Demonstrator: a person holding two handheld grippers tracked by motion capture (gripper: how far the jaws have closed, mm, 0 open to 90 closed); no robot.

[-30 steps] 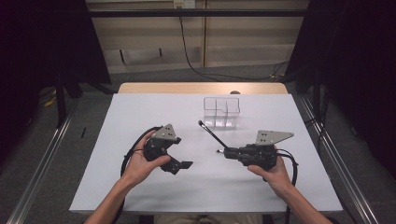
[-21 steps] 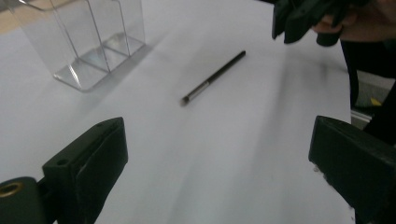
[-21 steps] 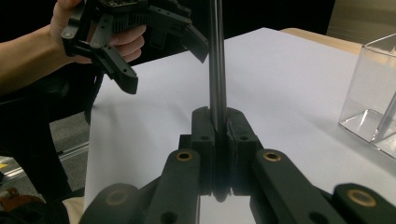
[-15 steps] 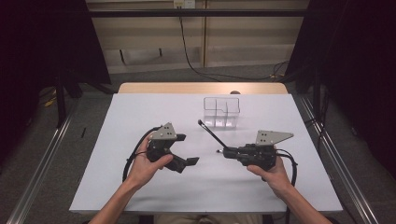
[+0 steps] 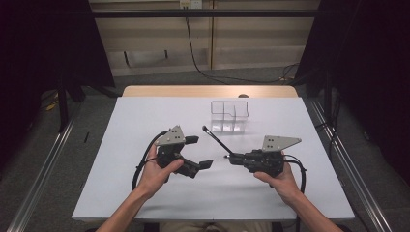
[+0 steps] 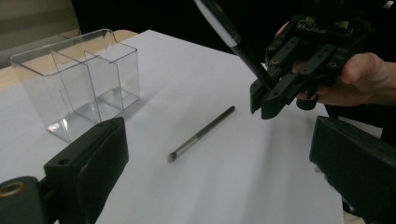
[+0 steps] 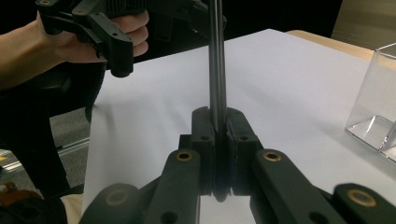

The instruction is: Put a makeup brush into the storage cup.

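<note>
Pen (image 5: 215,140) is sitting clamped in my right hand-held gripper (image 5: 231,158), angling up-left off the white counter (image 5: 145,111), short of the clear organizer (image 5: 229,116). My left hand-held gripper (image 5: 199,152) is hanging nearby, jaws apart, nothing inside. I'm judging the thin shaft may be slipping or pivoting in the pads, or missing a compartment. Room around is looking dark, grey floor.

no readable text, labels, brands, numbers, signs
</note>
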